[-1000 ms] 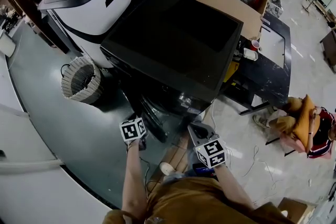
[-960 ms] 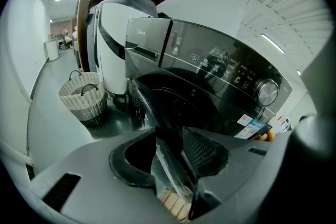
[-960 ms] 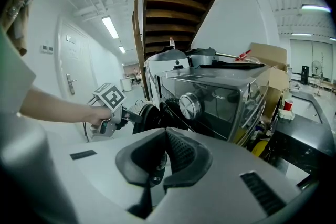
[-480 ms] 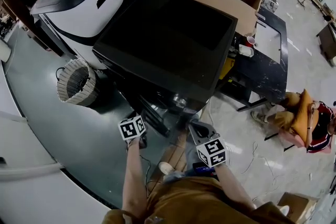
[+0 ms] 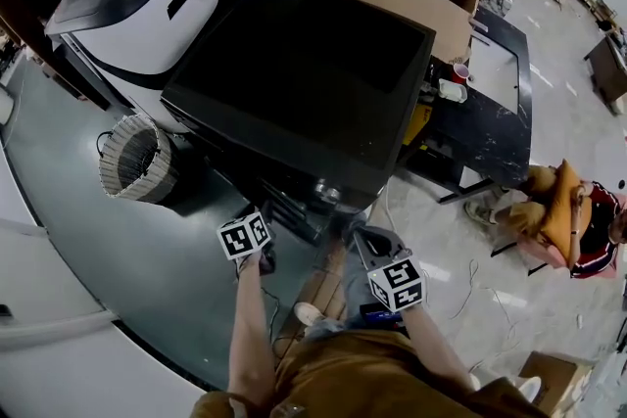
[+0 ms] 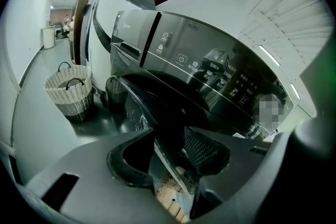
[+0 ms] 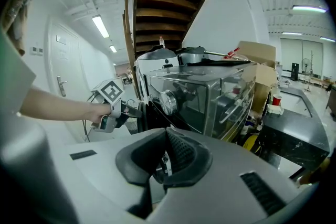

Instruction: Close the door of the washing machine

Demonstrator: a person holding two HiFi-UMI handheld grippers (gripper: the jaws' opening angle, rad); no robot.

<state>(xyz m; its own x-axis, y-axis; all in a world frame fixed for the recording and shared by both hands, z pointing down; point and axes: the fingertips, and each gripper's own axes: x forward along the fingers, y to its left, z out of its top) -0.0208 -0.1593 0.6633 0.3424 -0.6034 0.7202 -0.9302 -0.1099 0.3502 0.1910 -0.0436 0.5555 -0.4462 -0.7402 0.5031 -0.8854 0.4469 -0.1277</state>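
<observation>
Now, with your left claw (image 6: 168, 136) opening around the rim of the washing machine door (image 6: 137, 108) and your right claw (image 7: 165, 152) closed and empty, press the door flush.

The washing machine (image 5: 304, 83), a dark glossy front-loader with a flat black top and a control panel with a knob, is standing mid-scene. Its round dark door (image 6: 137, 106) is hanging out from the near front face, apparently only partly open.
</observation>
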